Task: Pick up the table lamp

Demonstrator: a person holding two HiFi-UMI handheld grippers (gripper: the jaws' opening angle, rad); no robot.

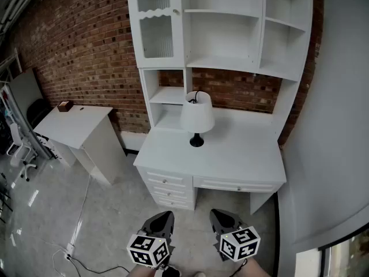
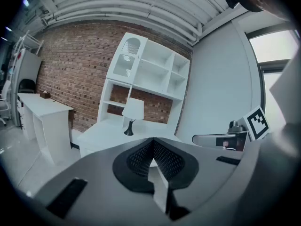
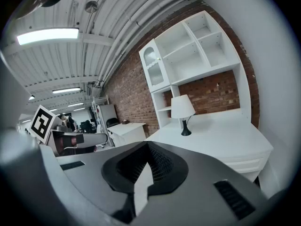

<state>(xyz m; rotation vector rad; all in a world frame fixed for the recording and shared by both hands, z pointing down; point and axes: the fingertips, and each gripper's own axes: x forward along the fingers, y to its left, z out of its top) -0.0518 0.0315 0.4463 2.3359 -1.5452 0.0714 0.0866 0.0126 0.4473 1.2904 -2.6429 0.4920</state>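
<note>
Head view: the table lamp [image 1: 196, 117] is seen upright on the white surface [image 1: 242, 154], well ahead of the left gripper [image 1: 163, 217] and right gripper [image 1: 221, 216].

Left gripper view: the jaws are pressed together on nothing, and the lamp stands far beyond, slightly left of the tips.

Right gripper view: the jaws are likewise closed and empty, with the lamp beyond to the right. They are best spread before the seemingly thin stem is reached.
</note>
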